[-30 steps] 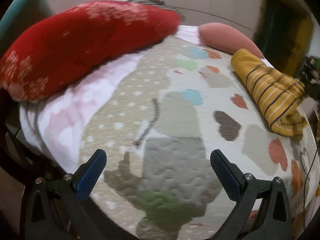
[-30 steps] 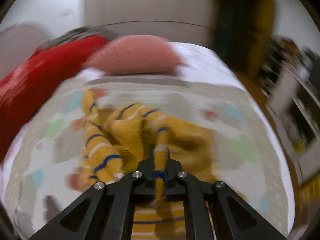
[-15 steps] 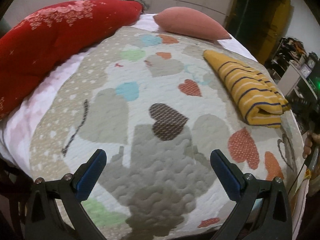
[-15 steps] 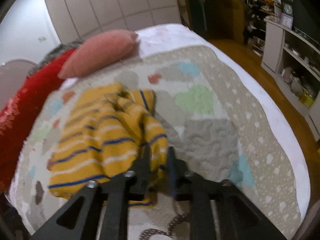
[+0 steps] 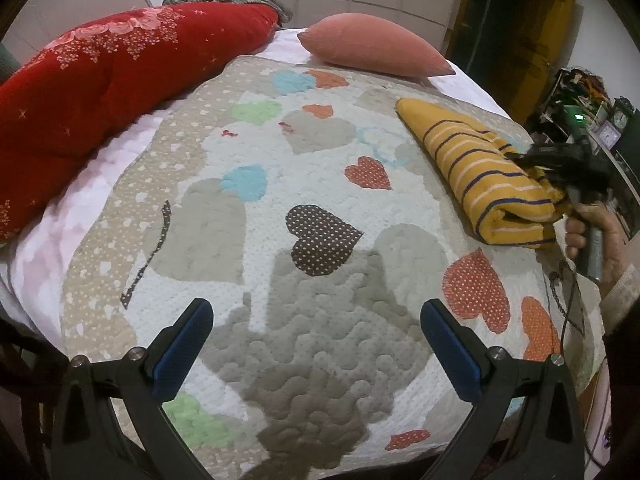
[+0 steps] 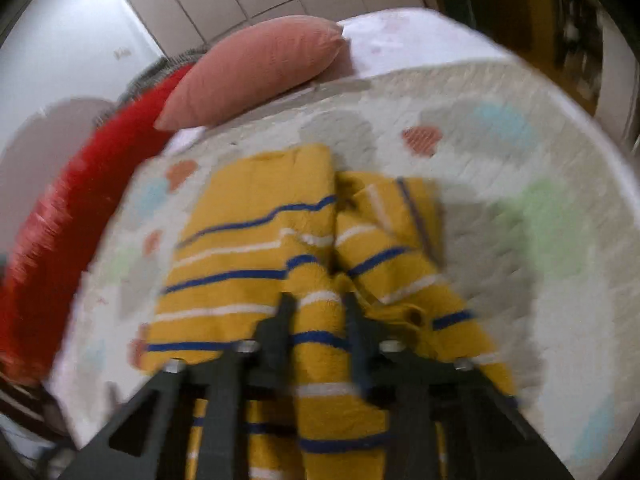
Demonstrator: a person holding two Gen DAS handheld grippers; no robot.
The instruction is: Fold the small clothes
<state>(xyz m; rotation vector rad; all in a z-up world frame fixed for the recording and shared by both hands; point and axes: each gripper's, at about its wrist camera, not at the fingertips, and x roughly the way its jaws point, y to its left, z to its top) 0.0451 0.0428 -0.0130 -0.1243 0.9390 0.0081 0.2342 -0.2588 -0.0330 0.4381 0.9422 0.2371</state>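
A yellow sweater point(image 5: 484, 172) with blue and white stripes lies folded on the right side of the heart-patterned quilt point(image 5: 280, 208). My right gripper point(image 6: 318, 312) is shut on a fold of the sweater point(image 6: 256, 240); the cloth sits bunched between the two fingers. In the left wrist view the right gripper point(image 5: 560, 168) shows at the sweater's near right end, held by a hand. My left gripper point(image 5: 316, 340) is open and empty, hovering over the quilt's front middle, well left of the sweater.
A red floral duvet point(image 5: 112, 92) lies along the bed's left side. A pink pillow point(image 5: 372, 50) sits at the head. The bed's right edge drops to the floor, with shelves of clutter point(image 5: 592, 112) beyond.
My right gripper has shifted over the sweater, still pinching it, and the sweater now lies more squarely ahead of it. My left gripper has drawn back a little; the view is otherwise much the same.
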